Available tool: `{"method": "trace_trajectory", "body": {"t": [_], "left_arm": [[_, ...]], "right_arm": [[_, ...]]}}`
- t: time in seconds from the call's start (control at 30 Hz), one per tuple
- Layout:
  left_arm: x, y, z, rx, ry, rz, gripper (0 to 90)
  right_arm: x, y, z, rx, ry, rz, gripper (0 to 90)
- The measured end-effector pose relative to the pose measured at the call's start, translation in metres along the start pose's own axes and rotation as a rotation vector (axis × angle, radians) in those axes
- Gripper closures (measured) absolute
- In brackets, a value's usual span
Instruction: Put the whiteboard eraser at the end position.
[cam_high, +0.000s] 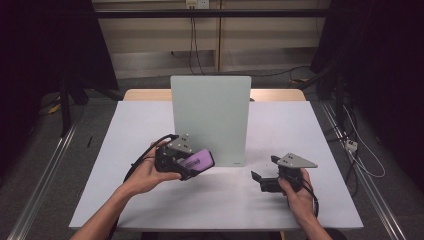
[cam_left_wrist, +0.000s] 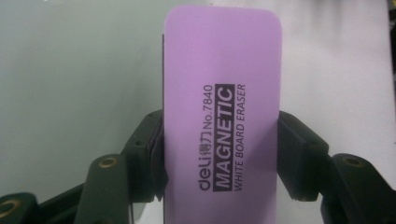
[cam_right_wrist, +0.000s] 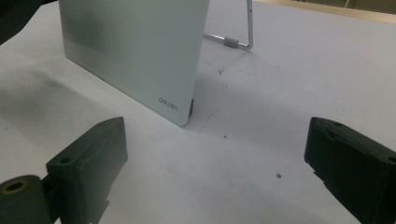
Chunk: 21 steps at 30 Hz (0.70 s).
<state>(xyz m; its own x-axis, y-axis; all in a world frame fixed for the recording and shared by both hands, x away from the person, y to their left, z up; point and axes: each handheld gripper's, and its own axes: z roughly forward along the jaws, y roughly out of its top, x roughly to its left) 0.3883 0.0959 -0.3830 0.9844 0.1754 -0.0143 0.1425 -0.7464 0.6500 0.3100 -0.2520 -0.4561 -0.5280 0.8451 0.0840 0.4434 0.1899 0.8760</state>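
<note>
Nearest, at the bottom of the high view, two forearms come in from the lower edge, one hand on each tool. Lower left of centre, the left tongs (cam_high: 192, 167) are clamped on a purple eraser (cam_high: 198, 161), which sticks out toward the right of the frame and is held clear of the tabletop (cam_high: 125, 150). From the left gripper view, the eraser (cam_left_wrist: 222, 116) stands upright in the middle of the frame, and the two black jaws press its long sides from the lower left and lower right. Its face carries black print reading "MAGNETIC WHITE BOARD ERASER".

Lower right of centre in the high view, the right tongs (cam_high: 257, 177) sit low over the white tabletop, pointing toward the left of the frame, with a grey three-cornered plate on top. The right gripper view shows their jaws spread wide at the lower left and lower right corners, with nothing between them but bare white tabletop (cam_right_wrist: 261, 140) flecked with a few dark specks.

Farther back, in the middle of the high view, a pale green board (cam_high: 210, 117) stands upright on the tabletop; the eraser is just in front of its lower left part, whether touching I cannot tell. In the right gripper view the board (cam_right_wrist: 135, 51) fills the upper left, a small logo at its lower corner, and a metal stand (cam_right_wrist: 233, 42) props it from behind.
</note>
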Motion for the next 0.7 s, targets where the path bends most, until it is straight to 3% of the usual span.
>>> {"method": "trace_trajectory", "body": {"t": [0.37,0.4,0.43,0.7], "left_arm": [[-0.008,0.004,0.009,0.033,-0.055,0.008,41.0],[-0.01,0.005,0.009,0.051,-0.035,0.017,41.0],[-0.01,0.005,0.011,0.039,-0.054,0.018,40.9],[-0.013,0.007,0.02,0.066,-0.058,0.025,40.9]], "right_arm": [[-0.002,0.0,-0.001,-0.01,0.001,0.004,5.8],[-0.002,0.0,-0.001,-0.01,0.002,0.006,5.8],[-0.002,0.0,-0.001,-0.009,0.002,0.007,5.8],[-0.003,0.0,-0.001,-0.007,0.003,0.0,6.2]]}}
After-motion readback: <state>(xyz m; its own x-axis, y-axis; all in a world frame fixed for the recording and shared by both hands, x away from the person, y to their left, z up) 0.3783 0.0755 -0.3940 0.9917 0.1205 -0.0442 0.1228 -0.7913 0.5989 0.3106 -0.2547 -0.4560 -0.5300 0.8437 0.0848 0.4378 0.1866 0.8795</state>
